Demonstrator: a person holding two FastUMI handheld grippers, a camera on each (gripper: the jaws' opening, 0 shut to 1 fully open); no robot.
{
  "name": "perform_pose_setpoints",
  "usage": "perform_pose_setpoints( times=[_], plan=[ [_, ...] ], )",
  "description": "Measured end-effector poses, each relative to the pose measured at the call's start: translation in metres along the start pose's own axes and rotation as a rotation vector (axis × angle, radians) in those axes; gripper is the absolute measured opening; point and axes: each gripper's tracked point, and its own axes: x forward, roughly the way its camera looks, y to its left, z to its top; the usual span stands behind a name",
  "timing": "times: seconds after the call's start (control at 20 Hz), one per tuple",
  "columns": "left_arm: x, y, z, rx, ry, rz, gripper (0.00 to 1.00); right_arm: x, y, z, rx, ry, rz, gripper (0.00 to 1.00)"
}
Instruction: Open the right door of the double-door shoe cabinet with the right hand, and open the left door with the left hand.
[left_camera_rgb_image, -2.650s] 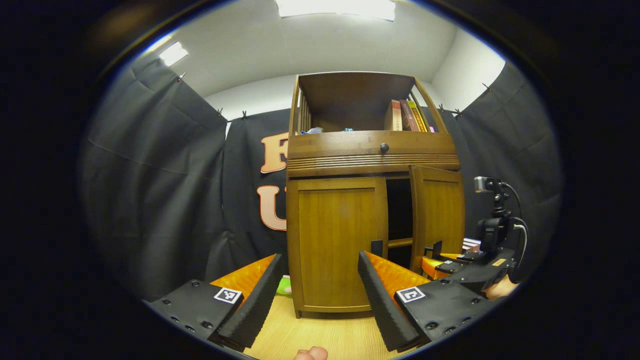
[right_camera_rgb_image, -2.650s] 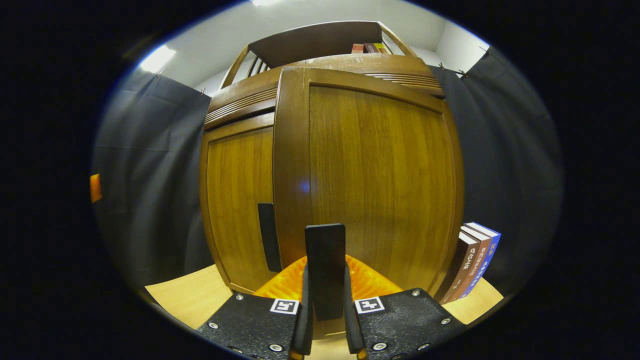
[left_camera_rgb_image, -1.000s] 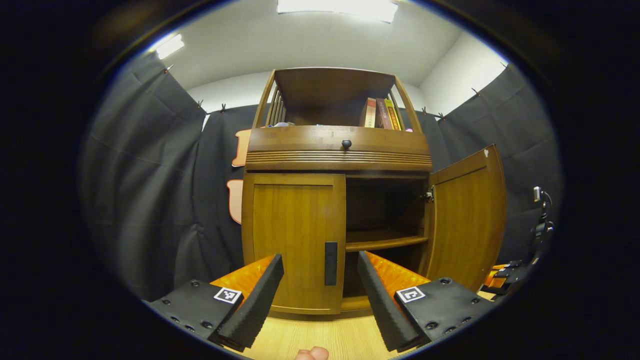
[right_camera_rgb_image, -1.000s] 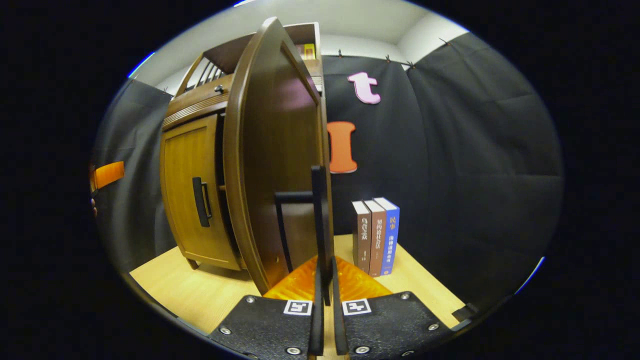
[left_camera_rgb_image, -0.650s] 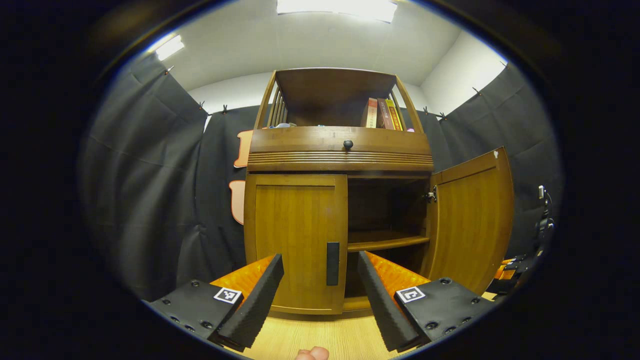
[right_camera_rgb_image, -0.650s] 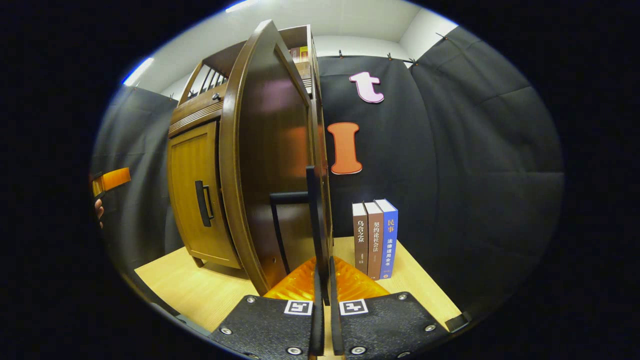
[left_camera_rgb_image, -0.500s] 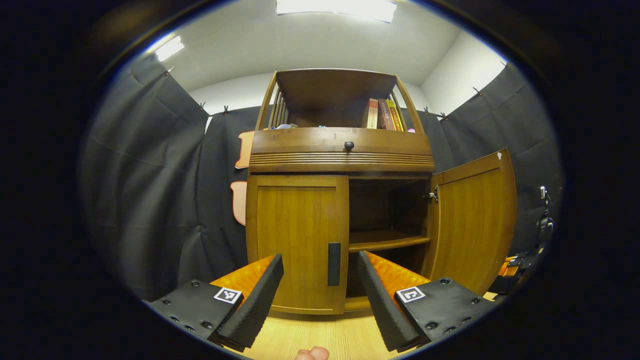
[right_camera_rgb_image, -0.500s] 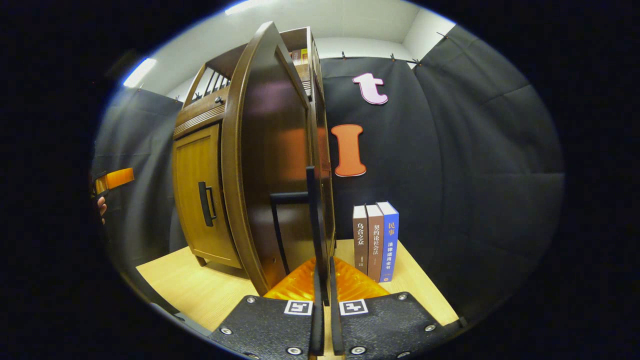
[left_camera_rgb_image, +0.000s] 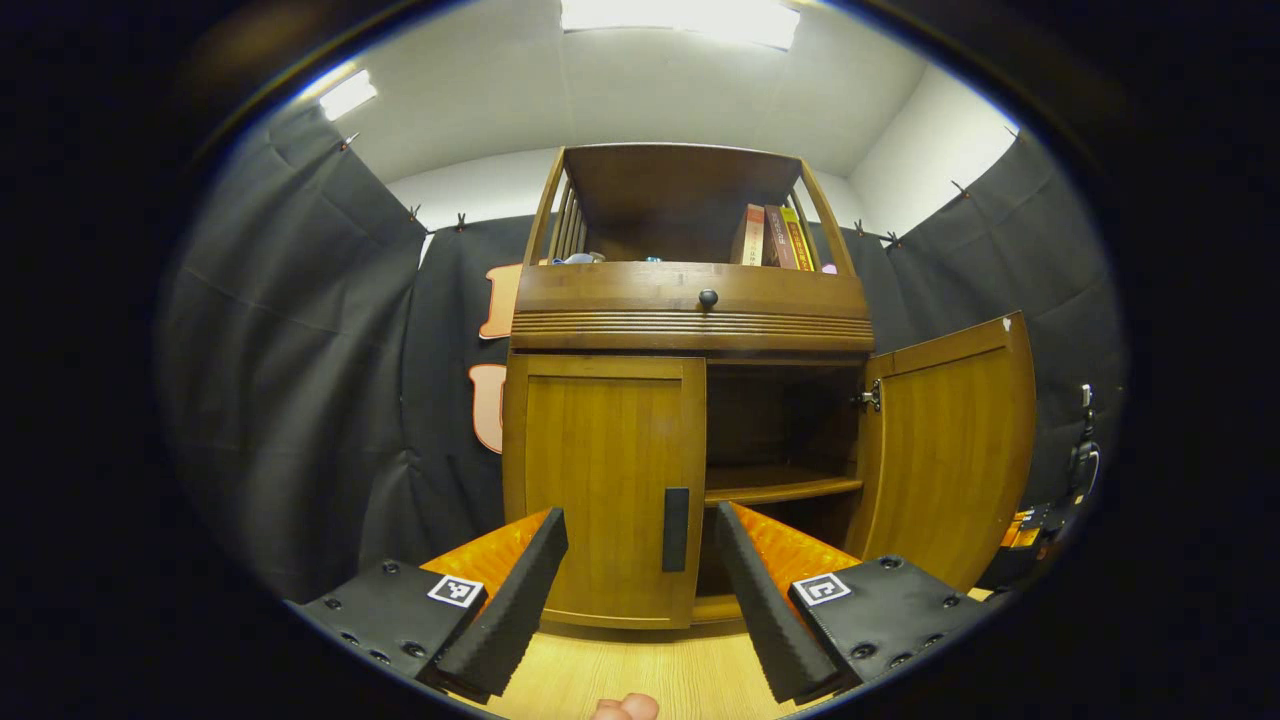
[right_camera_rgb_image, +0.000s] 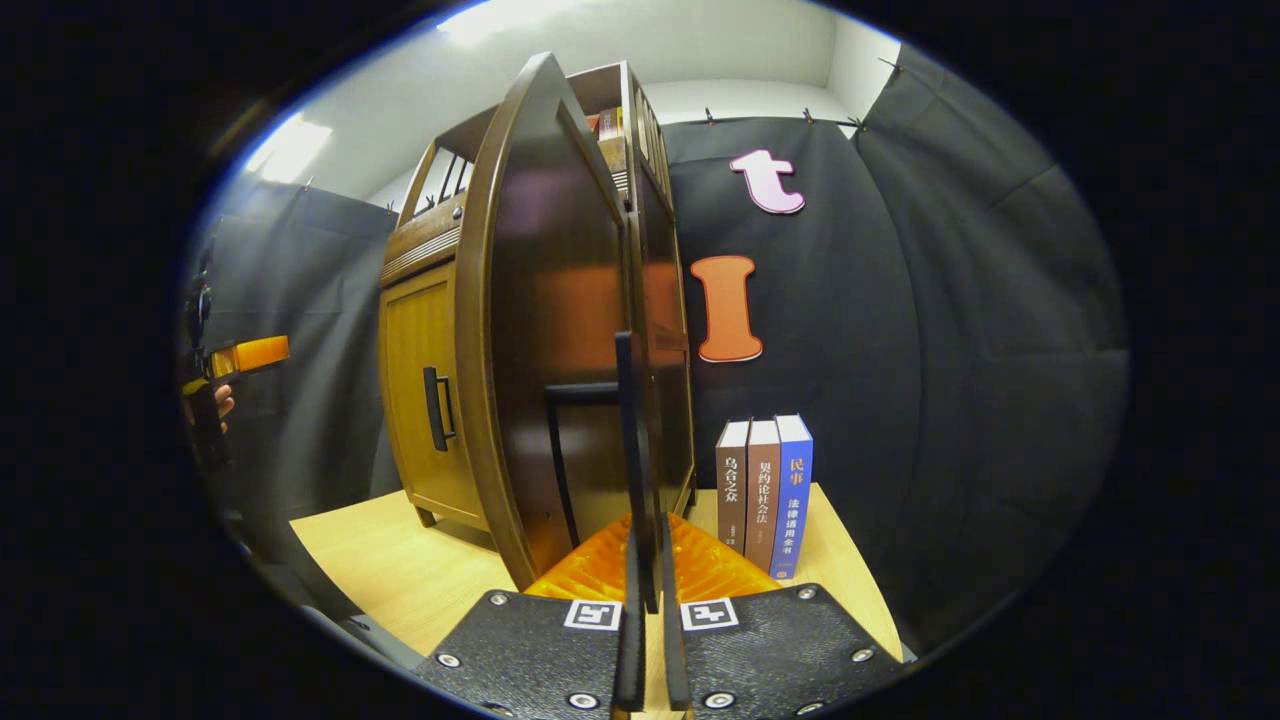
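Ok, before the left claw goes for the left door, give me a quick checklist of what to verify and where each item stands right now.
1. Right door swung open: ok, the inner shelf is exposed.
2. Right claw clamped on the right door handle: ok, both fingers press on it.
3. Left door closed, waiting to be opened: ok.
4. Left door handle in sight and unobstructed: ok.
5. Left claw open wide enough for the handle: ok, the handle shows in the gap.
6. Left claw at the handle: not ok, it is short of it.
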Motion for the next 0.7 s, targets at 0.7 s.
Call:
perform_pose_setpoints(
  times=[0.7],
  plan=[
    [-0.002, -0.003, 0.000, -0.023, -0.028, 0.015, 0.96, -0.067, 0.004, 0.012, 0.056, -0.037, -0.160, 0.07]
  ],
)
